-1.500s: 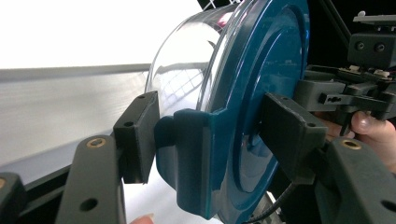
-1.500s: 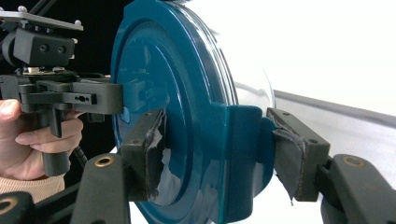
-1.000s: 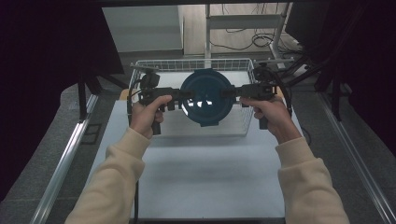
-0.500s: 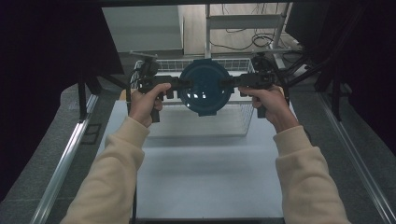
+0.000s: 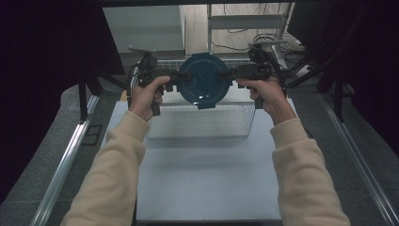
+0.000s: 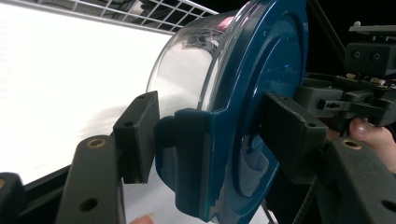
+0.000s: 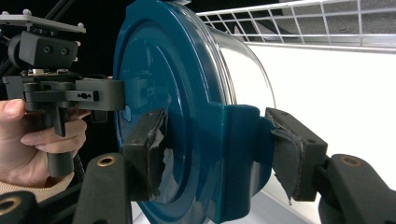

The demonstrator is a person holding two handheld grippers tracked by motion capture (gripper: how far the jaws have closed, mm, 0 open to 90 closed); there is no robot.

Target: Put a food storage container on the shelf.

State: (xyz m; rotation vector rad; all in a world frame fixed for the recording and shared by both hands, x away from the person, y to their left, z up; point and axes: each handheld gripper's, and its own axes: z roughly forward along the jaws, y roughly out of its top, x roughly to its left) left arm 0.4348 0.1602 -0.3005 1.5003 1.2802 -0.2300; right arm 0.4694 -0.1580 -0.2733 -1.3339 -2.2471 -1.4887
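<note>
Blue-lidded container [image 5: 204,87] held between left gripper [image 5: 175,76] and right gripper [image 5: 231,73], above wire basket [image 5: 202,123].

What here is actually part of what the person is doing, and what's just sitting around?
In use:
- round container with blue lid, held up by its side clips
- left hand-held gripper, clamped on one clip
- right hand-held gripper, clamped on the other

Just there:
- wire basket
- white table
- cables behind

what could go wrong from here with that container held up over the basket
The lidded container hangs between the left gripper and right gripper, each clamping one lid latch; uneven motion could twist it loose. The right gripper's pads look torn, so grip may slip. A drop would hit the wire basket.
</note>
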